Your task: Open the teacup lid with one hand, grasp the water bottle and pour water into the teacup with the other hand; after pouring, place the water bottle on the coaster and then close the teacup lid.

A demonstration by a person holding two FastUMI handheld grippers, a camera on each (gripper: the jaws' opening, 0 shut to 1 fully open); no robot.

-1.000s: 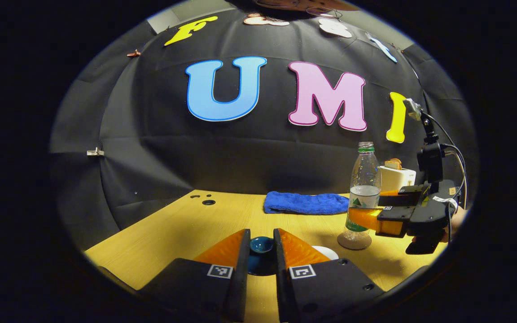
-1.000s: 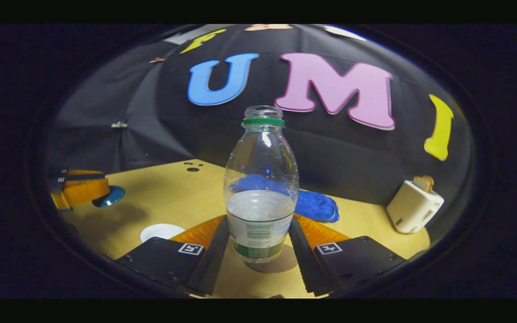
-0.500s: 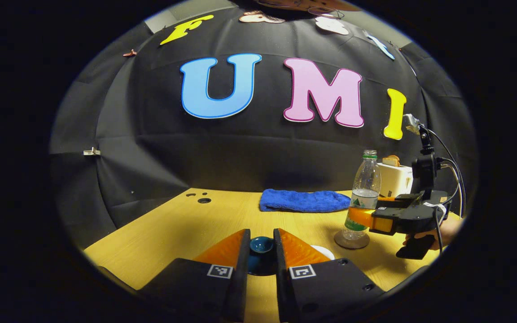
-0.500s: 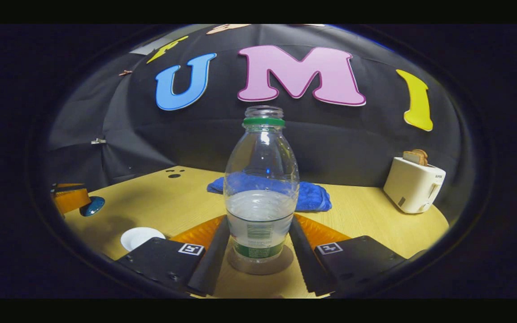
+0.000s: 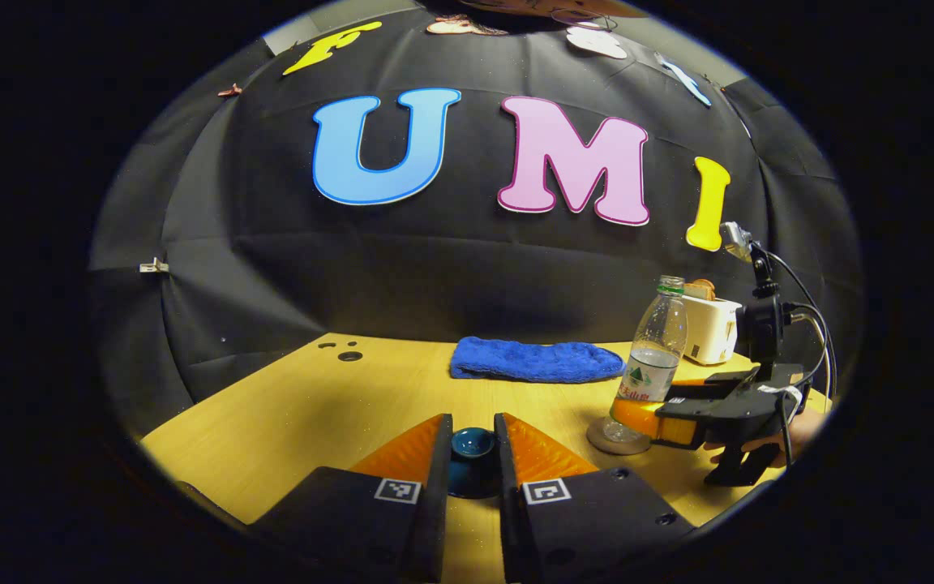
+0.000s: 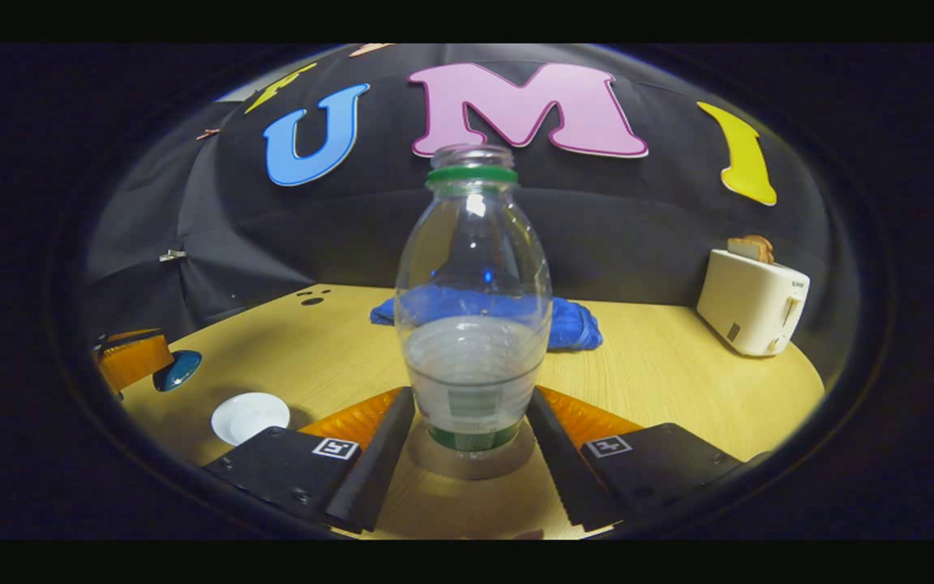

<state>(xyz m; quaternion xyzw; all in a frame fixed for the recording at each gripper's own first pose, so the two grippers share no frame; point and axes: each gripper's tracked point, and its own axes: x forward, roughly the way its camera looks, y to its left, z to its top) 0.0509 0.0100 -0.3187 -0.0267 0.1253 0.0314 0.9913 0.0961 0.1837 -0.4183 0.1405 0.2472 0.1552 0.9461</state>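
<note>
The left gripper [image 5: 471, 454] clamped the dark teal lid [image 5: 472, 444] above the wooden table [image 5: 313, 405]; far right, the other gripper [image 5: 637, 415] flanked the water bottle [image 5: 652, 361] on its coaster [image 5: 614, 438]

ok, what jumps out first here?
The clear water bottle, uncapped and part full, stands on a round coaster between the right tool's fingers. The left tool holds the teal teacup lid, apart from the white teacup.
</note>
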